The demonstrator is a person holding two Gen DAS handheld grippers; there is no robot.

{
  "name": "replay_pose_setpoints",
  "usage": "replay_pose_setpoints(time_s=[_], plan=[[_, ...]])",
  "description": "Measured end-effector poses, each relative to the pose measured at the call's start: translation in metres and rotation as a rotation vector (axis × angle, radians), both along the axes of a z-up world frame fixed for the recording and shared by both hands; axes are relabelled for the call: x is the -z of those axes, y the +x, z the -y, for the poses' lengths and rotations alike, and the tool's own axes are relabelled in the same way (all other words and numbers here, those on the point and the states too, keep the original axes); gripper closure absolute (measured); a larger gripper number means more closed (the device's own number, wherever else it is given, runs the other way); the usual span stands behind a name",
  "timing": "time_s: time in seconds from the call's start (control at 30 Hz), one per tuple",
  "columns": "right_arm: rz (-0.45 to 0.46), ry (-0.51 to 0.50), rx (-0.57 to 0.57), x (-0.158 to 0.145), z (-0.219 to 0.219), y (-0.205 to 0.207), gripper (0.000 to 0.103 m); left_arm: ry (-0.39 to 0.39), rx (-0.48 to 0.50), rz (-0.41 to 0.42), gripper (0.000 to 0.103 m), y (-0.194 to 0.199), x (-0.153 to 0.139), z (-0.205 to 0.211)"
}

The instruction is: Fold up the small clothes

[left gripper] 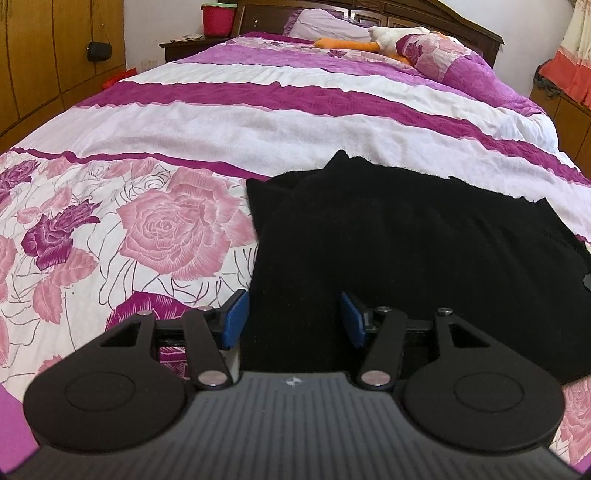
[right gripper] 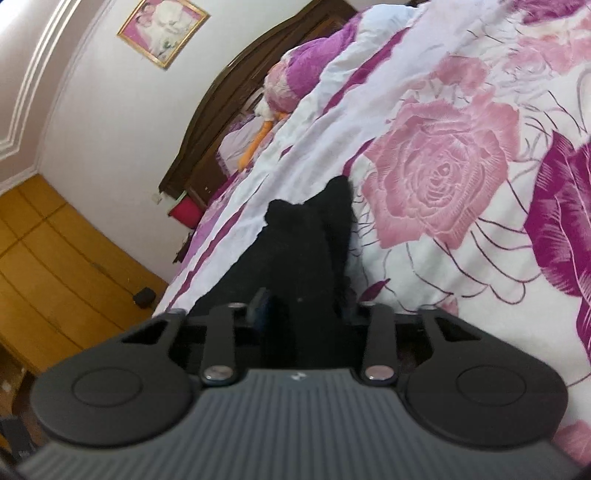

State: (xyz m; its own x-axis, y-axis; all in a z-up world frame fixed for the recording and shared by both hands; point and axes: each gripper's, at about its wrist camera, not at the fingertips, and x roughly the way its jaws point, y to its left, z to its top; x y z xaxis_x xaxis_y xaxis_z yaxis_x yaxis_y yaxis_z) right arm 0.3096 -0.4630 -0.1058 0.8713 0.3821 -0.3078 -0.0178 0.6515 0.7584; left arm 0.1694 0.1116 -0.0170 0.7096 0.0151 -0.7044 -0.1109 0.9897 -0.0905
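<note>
Only right view: framed picture (right gripper: 163,31); right claw (right gripper: 303,314) grips black garment (right gripper: 295,251); left claw (left gripper: 293,319) open.

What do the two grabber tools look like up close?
Both tongs look alike: a grey ribbed body, two round black discs, black link bars with silver pins. The left tongs have blue pads. The right tongs show one dark pad; its colour is unclear.

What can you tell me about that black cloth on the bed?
The black cloth looks like soft, fuzzy knit, plain with no print. It lies mostly flat on the flowered bedspread, with small corners poking up along its far edge. The left gripper straddles its near edge, jaws apart. In the right view, the right gripper seems closed on a bunched part.
</note>
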Motion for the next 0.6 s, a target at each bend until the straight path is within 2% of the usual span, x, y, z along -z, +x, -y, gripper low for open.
replay_pose_setpoints(time_s=[0.03, 0.13, 0.33, 0.6], plan=[[-0.009, 0.013, 0.014, 0.001, 0.002, 0.000, 0.088, -0.001, 0.000, -0.001, 0.042, 0.000, 0.000, 0.000], [-0.005, 0.031, 0.027, -0.001, 0.004, -0.003, 0.089, -0.006, 0.002, 0.002, 0.042, -0.001, -0.002, -0.001], [0.025, -0.033, 0.045, -0.026, -0.007, -0.007, 0.090, -0.010, 0.013, 0.015, 0.042, -0.006, -0.012, -0.006], [0.079, -0.132, 0.008, -0.070, -0.029, -0.003, 0.090, 0.000, 0.010, 0.029, 0.042, -0.015, -0.025, -0.017]])
